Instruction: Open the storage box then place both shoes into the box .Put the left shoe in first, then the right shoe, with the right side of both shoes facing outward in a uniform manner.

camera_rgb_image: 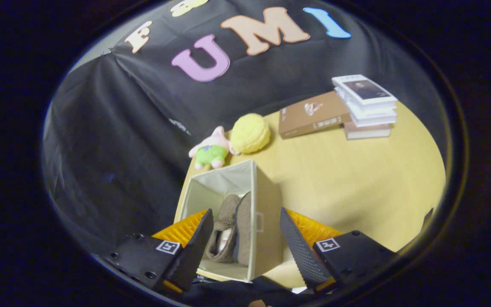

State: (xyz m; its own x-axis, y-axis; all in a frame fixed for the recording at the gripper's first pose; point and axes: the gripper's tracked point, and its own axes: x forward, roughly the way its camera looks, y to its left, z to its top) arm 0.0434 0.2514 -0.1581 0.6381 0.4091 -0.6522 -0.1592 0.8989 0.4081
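A cream fabric storage box (267,213) stands open on the yellow table, right between and just beyond my fingers. Two grey-brown shoes lie side by side inside it: one (224,226) on the left with its opening showing, the other (244,226) pressed against the box's right wall. My gripper (245,238) hovers above the box, its fingers spread wide on either side of it, open and holding nothing.
Beyond the box, a pink plush toy in green (210,150) and a yellow fluffy ball (250,133) rest at the table's far edge. A brown book (313,114) and a stack of books (367,106) lie further right. Bare tabletop (356,183) stretches right of the box.
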